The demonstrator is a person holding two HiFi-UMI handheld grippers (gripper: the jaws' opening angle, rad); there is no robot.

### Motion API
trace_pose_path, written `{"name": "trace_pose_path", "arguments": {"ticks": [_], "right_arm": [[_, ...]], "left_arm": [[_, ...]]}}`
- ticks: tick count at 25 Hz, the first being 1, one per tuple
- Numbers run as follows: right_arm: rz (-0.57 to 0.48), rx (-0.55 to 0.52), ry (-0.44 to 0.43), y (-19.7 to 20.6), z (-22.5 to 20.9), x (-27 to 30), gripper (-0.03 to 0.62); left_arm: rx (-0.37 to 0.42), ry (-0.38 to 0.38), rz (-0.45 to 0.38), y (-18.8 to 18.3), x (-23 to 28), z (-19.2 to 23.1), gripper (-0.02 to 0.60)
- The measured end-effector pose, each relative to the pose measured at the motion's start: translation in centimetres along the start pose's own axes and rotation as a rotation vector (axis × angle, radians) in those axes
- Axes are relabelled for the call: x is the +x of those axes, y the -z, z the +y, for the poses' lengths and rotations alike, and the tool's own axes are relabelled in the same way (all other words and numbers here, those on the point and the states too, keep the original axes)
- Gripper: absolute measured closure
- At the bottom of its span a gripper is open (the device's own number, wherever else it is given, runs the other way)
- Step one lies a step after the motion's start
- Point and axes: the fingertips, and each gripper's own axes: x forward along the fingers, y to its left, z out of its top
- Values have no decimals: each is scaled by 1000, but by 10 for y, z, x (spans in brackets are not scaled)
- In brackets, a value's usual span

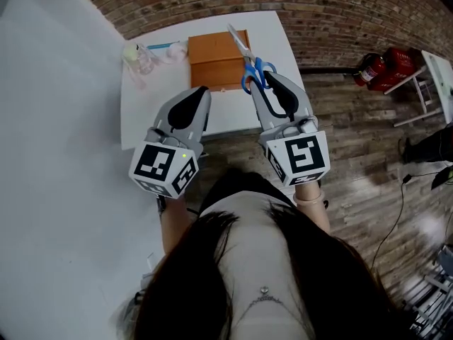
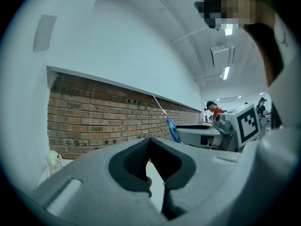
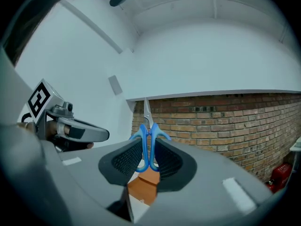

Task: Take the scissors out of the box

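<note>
Blue-handled scissors point their blades up and away, above the orange wooden box on the white table. My right gripper is shut on the blue handle loops, which show between its pads in the right gripper view, scissors over the box. My left gripper hovers at the box's near left corner, jaws slightly apart with nothing between them. From the left gripper view the scissors and right gripper show at the right.
A clear plastic bottle with a pale green cap and some clear wrapping lie at the table's left rear. A brick wall runs behind. Red fire extinguishers stand on the wooden floor at the right.
</note>
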Motion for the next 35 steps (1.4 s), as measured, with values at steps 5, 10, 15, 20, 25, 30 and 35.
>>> {"name": "trace_pose_path", "arguments": {"ticks": [5, 10, 15, 20, 25, 30, 35], "right_arm": [[-20, -7, -25, -5, 3, -7, 499], [-32, -11, -38, -7, 3, -12, 499], [-45, -14, -55, -11, 1, -18, 499], [-49, -26, -75, -13, -1, -24, 499], [-55, -29, -85, -12, -5, -29, 499], [-72, -25, -89, -16, -12, -32, 499], [-84, -18, -90, -19, -17, -29, 499]], "left_arm": [[4, -26, -3, 0, -5, -6, 581], [9, -50, -11, -1, -10, -8, 581], [7, -75, -17, -3, -12, -11, 581], [8, -94, -23, -4, -12, -16, 581], [7, -107, -26, -4, -9, -21, 581], [12, -112, -23, -6, -5, -26, 581], [18, -119, -20, -9, -2, -26, 581]]}}
